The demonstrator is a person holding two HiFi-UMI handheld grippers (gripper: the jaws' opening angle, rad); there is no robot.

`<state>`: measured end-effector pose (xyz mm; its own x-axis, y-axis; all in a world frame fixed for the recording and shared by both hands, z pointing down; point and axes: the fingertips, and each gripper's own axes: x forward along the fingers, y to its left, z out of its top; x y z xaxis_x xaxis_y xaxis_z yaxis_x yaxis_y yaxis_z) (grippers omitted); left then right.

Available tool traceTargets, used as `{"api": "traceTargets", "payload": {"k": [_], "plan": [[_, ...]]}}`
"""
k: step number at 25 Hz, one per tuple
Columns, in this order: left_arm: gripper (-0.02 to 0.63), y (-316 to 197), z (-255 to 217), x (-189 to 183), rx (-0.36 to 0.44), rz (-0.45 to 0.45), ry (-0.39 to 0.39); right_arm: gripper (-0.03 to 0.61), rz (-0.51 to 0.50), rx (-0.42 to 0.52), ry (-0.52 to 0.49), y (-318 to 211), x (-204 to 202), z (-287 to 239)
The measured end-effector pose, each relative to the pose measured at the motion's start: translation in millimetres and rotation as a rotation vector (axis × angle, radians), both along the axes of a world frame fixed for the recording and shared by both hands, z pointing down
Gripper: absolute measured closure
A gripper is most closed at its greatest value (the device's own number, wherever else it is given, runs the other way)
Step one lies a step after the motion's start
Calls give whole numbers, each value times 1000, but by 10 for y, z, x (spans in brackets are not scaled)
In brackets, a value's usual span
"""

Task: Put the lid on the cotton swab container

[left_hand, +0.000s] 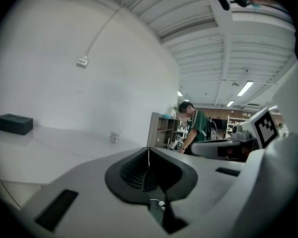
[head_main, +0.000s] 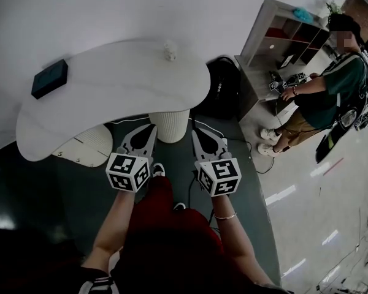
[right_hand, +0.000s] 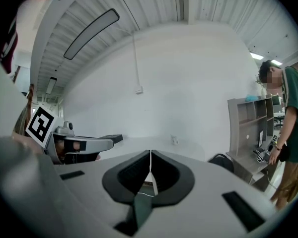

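A small white cotton swab container [head_main: 170, 52] stands at the far edge of the white curved table [head_main: 110, 97]; it also shows small and distant in the left gripper view [left_hand: 114, 137] and the right gripper view [right_hand: 175, 140]. I cannot make out a separate lid. My left gripper [head_main: 151, 128] and right gripper [head_main: 195, 131] hang side by side below the table's near edge, well short of the container. Each one's jaws meet in a thin line with nothing between them [left_hand: 149, 151] [right_hand: 150, 155].
A black box [head_main: 49, 78] lies on the table's left end. The table's ribbed white pedestal [head_main: 169, 126] stands just beyond the grippers. To the right are a black bag [head_main: 224, 84], a grey shelf unit [head_main: 282, 35] and a person in a green shirt [head_main: 322, 94].
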<state>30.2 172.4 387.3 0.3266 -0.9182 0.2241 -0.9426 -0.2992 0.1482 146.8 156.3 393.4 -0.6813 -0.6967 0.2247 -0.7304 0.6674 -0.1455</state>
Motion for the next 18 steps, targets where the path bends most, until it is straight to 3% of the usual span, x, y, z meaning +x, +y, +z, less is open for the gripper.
{"api": "traceTargets", "payload": {"k": [9, 18], "plan": [[588, -672, 87, -281, -15, -2, 63, 561, -11, -5, 6, -712, -314, 41], [588, -1454, 282, -617, -67, 34, 32, 561, -6, -32, 33, -1493, -716, 178]]}}
